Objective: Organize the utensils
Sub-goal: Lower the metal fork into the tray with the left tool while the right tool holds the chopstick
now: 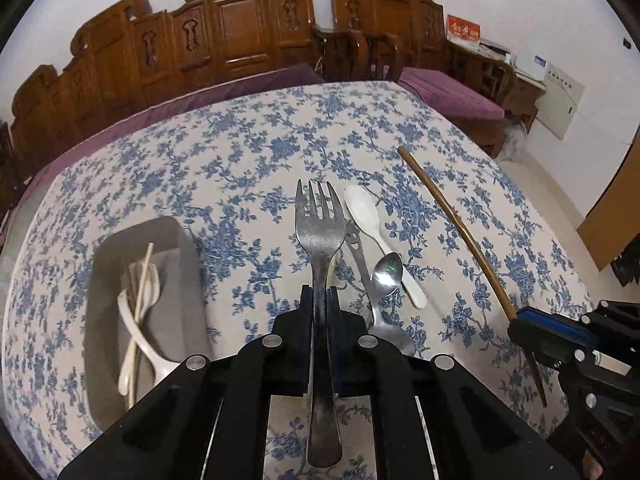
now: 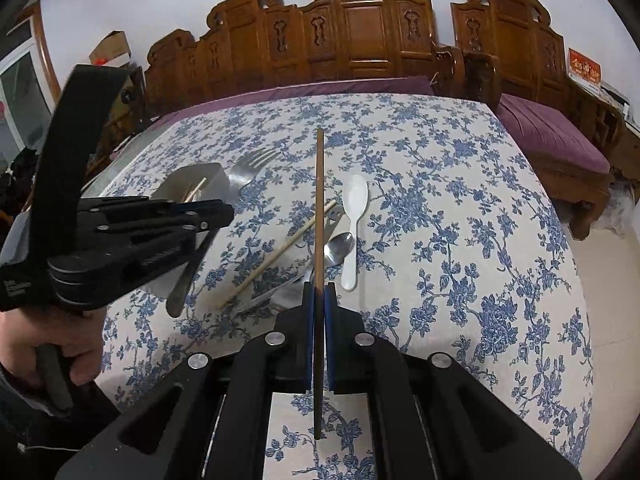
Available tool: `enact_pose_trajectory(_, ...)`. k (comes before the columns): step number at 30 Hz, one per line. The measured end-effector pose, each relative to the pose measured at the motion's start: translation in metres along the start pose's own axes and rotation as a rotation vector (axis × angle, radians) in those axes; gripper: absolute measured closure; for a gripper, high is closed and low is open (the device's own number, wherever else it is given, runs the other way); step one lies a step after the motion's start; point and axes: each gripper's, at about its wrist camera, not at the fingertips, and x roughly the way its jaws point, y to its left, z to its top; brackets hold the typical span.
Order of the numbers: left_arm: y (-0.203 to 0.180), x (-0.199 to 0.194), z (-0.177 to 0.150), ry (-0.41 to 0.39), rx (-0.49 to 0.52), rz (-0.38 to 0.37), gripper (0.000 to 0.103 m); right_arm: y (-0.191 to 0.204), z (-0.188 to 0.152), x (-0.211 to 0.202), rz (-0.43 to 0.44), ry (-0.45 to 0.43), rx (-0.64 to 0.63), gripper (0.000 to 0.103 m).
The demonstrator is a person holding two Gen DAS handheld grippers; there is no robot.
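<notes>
My left gripper (image 1: pixel 320 296) is shut on a metal fork (image 1: pixel 320 232) and holds it above the flowered tablecloth, tines pointing away. The right wrist view shows that same left gripper (image 2: pixel 218 214) and fork (image 2: pixel 252 164) beside the grey tray (image 2: pixel 218 178). My right gripper (image 2: pixel 319 292) is shut on a dark brown chopstick (image 2: pixel 320 200), also seen from the left as right gripper (image 1: pixel 532 328) and chopstick (image 1: pixel 452 216). On the cloth lie a white spoon (image 2: pixel 354 208), a metal spoon (image 2: pixel 340 248), a smiley-face utensil (image 2: pixel 334 216) and a pale chopstick (image 2: pixel 280 252).
The grey tray (image 1: pixel 184 280) at the left holds white spoons (image 1: pixel 136 328) and a pale chopstick (image 1: pixel 144 276). Carved wooden benches (image 1: pixel 236 32) with purple cushions stand behind the table. A person's hand (image 2: pixel 60 352) grips the left handle.
</notes>
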Motion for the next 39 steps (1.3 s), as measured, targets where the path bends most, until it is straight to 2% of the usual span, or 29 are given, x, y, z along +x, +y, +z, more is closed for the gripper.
enact_pose_trajectory(6, 0.02, -0.016, -0.006, -0.021, -0.009, 0.007, 0.097, 0.014, 0.003, -0.001, 0.004, -0.008, -0.026, 0.097)
enact_pose_trajectory(21, 0.106, -0.033, -0.012, -0.045, -0.081, 0.075, 0.097, 0.067, 0.029, 0.017, 0.013, -0.002, -0.106, 0.097)
enact_pose_trajectory(29, 0.147, -0.015, -0.018, -0.018, -0.12, 0.087, 0.097, 0.108, 0.043, 0.037, 0.038, 0.012, -0.149, 0.097)
enact_pose_trajectory(39, 0.177, 0.011, -0.023, 0.014, -0.18, 0.04, 0.097, 0.139, 0.049, 0.054, 0.06, 0.03, -0.168, 0.097)
